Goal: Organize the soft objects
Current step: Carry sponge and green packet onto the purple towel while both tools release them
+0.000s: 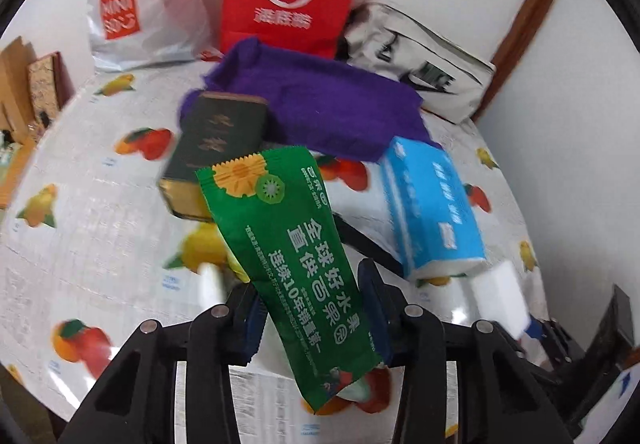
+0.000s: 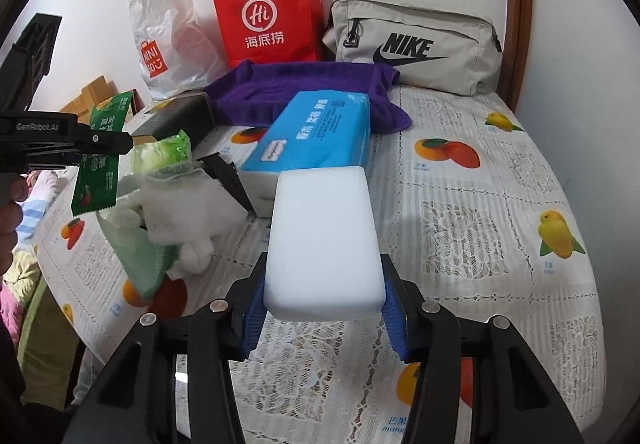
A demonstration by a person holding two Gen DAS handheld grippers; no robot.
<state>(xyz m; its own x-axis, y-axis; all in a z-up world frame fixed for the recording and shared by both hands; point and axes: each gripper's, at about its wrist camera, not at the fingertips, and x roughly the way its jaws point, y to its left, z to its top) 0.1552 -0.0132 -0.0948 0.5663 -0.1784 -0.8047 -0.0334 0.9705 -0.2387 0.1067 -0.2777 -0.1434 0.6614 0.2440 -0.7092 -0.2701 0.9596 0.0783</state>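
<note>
The left tongs (image 1: 312, 308) are clamped on a green sachet (image 1: 292, 264) near its lower part, so most of it sticks out past the tips w/ little support; it is thin and slippery, so it can slide out or flop if the hand swings fast. The right tongs (image 2: 324, 304) are clamped on a white sponge (image 2: 324, 240) at its near end only, and because it is soft it can bend and twist free, esp. if it hits the tissue pack (image 2: 308, 132) just ahead of the tips.
</note>
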